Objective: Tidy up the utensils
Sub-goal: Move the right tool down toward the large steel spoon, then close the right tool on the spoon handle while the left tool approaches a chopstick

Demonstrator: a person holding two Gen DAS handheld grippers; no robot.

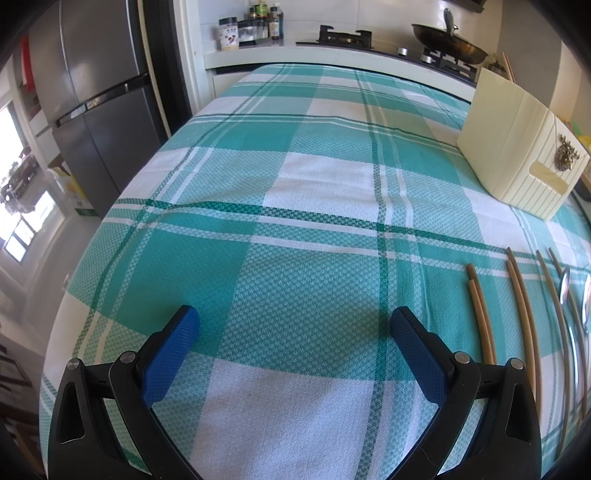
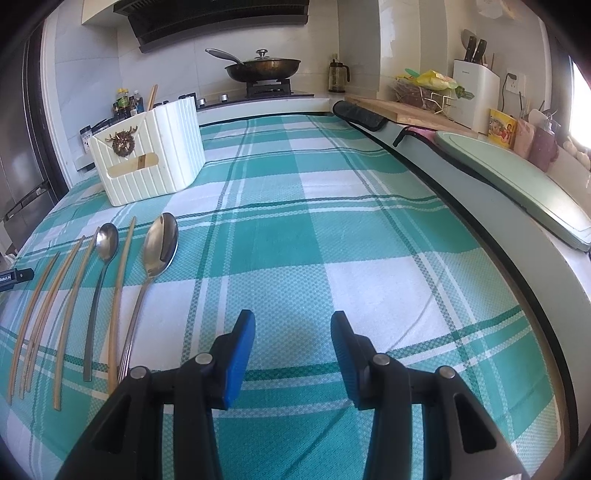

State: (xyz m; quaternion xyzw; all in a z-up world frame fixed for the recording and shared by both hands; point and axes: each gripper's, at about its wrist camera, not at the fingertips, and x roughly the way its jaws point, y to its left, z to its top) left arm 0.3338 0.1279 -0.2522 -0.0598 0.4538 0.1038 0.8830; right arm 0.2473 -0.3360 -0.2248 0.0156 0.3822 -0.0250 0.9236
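Note:
Several wooden chopsticks [image 2: 70, 302] and two metal spoons, a large one [image 2: 159, 247] and a smaller one [image 2: 106, 240], lie in a row on the green plaid cloth at the left of the right wrist view. A cream ribbed holder box [image 2: 147, 162] stands behind them. My right gripper [image 2: 293, 321] is open and empty, to the right of the large spoon. In the left wrist view the chopsticks [image 1: 521, 314] and spoons [image 1: 564, 286] lie at the right, the box [image 1: 517, 147] beyond them. My left gripper [image 1: 295, 317] is open and empty, left of the chopsticks.
A stove with a lidded pan [image 2: 262, 66] sits behind the table. A green cutting board [image 2: 517, 184] and a padded edge [image 2: 461, 192] run along the right. A fridge [image 1: 99, 96] stands at the left. Bottles [image 1: 258, 22] line the counter.

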